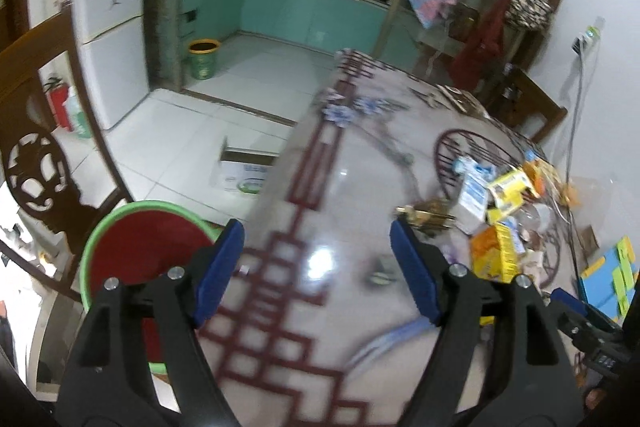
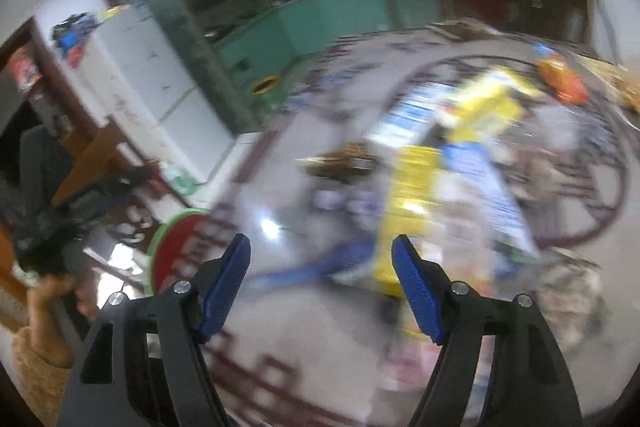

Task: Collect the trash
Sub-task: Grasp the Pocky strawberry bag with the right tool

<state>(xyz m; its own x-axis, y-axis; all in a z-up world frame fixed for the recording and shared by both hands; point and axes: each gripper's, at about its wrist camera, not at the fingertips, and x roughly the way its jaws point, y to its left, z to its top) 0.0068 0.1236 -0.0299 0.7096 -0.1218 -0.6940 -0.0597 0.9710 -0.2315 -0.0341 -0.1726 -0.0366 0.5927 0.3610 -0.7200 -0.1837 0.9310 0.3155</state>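
Observation:
A pile of trash lies on the glass-topped table [image 1: 320, 187]: yellow cartons [image 1: 506, 193], a blue-and-white box [image 1: 474, 191], an orange wrapper [image 1: 490, 259] and a brown crumpled piece [image 1: 426, 213]. My left gripper [image 1: 316, 227] is open and empty above the table, left of the pile. A red basin with a green rim [image 1: 136, 255] sits below the table's left edge. In the blurred right wrist view my right gripper [image 2: 320, 241] is open and empty over the table, with a yellow carton [image 2: 408, 203] and a blue-and-white box [image 2: 486, 187] just ahead.
A wooden chair [image 1: 44, 131] stands left of the basin. A cardboard box [image 1: 244, 169] lies on the tiled floor. A green bucket [image 1: 204, 59] stands by the kitchen doorway. A blue-and-green item [image 1: 608, 279] lies at the table's right edge. The red basin [image 2: 176, 251] shows left of the right gripper.

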